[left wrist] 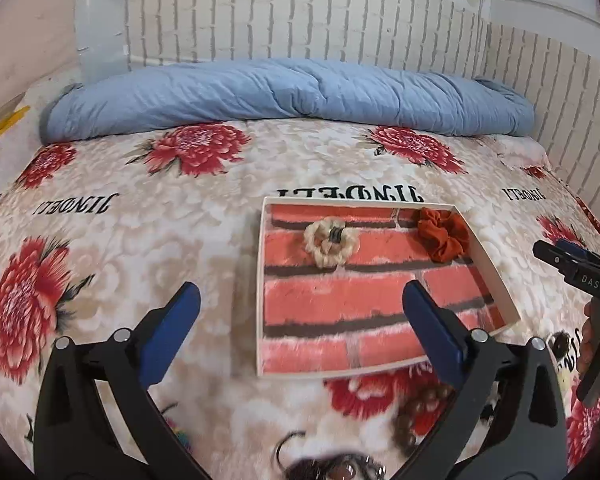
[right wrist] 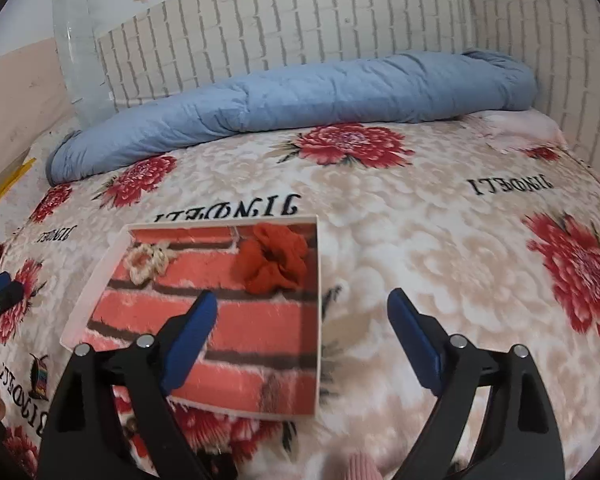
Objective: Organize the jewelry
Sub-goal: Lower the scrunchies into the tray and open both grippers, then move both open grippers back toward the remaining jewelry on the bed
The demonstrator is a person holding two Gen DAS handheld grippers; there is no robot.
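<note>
Left gripper spread wide, nothing between the blue pads — poised above the near left part of the tray. Right gripper likewise spread and empty, over the tray's near right edge, also glimpsed at the right margin of the left view with a hand on its handle.

Inside the shallow white-rimmed tray, lined with a red brick print: a cream scrunchie at the far middle, a rust scrunchie in the far right corner, the two apart.

Outside the tray, on the floral bedspread near its front edge: a brown bead bracelet, partly hidden by the gripper, plus blurred dark pieces at the bottom.

Beyond, a rolled blue quilt along a brick-pattern wall.
</note>
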